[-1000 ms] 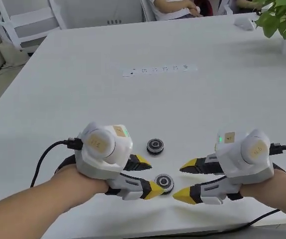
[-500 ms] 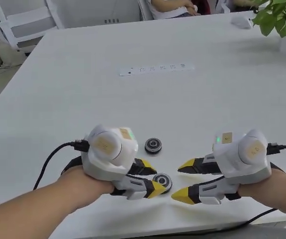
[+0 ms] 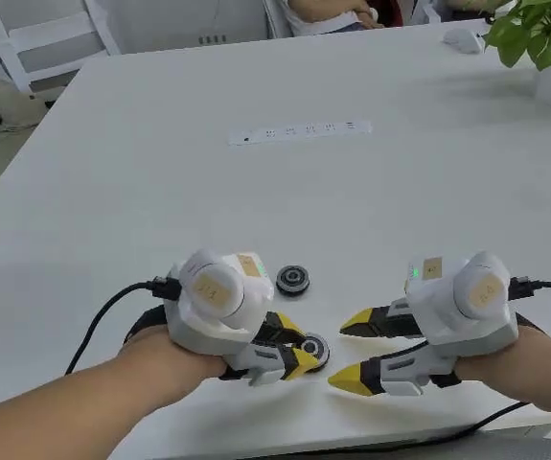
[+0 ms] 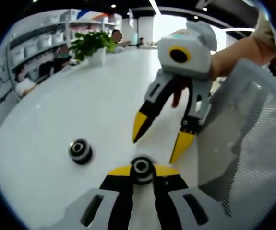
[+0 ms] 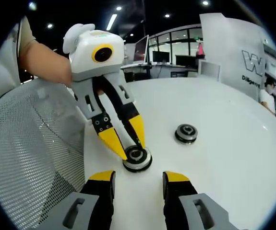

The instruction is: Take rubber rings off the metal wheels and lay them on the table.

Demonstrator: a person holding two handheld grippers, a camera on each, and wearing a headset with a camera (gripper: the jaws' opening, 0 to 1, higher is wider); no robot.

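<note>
Two small round metal wheels lie flat on the white table [image 3: 160, 172], each silver-hubbed with a black rubber ring [image 5: 149, 162] around it: the near wheel [image 3: 314, 351] pinched between the left gripper's [image 3: 298, 346] yellow tips, the far wheel [image 3: 292, 280] free, just beyond

power strip [image 3: 299, 131]: centre | potted plant [image 3: 536, 34]: far right | chair [image 3: 35, 43]: far left
</note>
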